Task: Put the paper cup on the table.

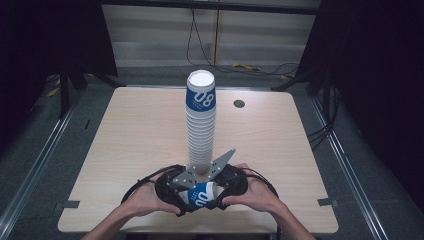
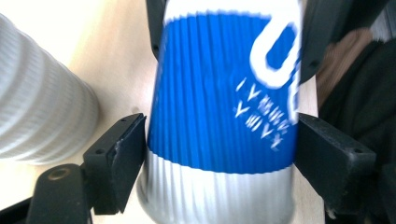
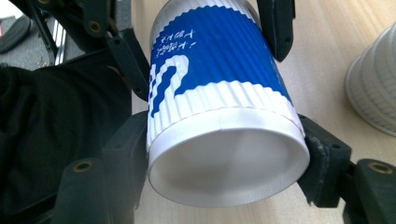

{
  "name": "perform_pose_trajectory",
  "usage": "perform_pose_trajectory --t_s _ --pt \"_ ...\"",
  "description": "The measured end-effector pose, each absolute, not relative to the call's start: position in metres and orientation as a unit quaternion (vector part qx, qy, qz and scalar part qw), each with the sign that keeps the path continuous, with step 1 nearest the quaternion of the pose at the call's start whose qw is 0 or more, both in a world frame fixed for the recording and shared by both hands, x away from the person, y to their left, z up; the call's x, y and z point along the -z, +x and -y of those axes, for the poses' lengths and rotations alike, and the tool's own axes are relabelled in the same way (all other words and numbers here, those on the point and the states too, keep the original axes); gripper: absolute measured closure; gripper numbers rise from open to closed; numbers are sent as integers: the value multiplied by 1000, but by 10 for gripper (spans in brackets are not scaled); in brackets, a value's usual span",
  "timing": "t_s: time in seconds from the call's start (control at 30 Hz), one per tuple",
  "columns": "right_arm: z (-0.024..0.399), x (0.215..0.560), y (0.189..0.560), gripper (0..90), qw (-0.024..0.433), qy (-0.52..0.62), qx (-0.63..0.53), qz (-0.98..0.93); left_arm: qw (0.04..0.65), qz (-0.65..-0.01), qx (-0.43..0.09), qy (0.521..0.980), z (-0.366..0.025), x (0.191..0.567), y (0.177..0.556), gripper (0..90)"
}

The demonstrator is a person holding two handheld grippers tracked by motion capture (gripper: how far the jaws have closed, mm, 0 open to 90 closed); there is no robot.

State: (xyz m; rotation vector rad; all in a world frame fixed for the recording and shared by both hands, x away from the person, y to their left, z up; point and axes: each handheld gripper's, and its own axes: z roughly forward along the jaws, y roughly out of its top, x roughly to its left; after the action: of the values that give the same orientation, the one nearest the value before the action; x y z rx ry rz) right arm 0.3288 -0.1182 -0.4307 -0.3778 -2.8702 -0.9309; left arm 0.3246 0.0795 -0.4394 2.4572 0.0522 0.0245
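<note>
Blue-and-white ribbed paper cup (image 1: 199, 194) printed "08", lying sideways at near table (image 1: 130, 135) edge, pinched by left gripper (image 1: 186, 196) and right gripper (image 1: 214, 196) from opposite ends, tall cup stack (image 1: 201, 125) just behind, top cup "08".

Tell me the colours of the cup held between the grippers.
Ribbed paper cup: blue band with white print, white ends; right gripper view.

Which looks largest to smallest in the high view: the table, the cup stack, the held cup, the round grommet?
1. table
2. cup stack
3. held cup, partly hidden by both claws, so less sure
4. round grommet, farthest from the camera, though clearly smallest
</note>
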Motion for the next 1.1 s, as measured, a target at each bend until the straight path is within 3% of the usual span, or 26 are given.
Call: perform_pose_trajectory --t_s 0.6,1.1 --pt "133 434 334 288 48 -154 321 933 426 -84 -10 901 -96 432 334 187" --pt "153 440 333 288 44 -194 347 916 464 -141 -11 874 -119 430 339 161"
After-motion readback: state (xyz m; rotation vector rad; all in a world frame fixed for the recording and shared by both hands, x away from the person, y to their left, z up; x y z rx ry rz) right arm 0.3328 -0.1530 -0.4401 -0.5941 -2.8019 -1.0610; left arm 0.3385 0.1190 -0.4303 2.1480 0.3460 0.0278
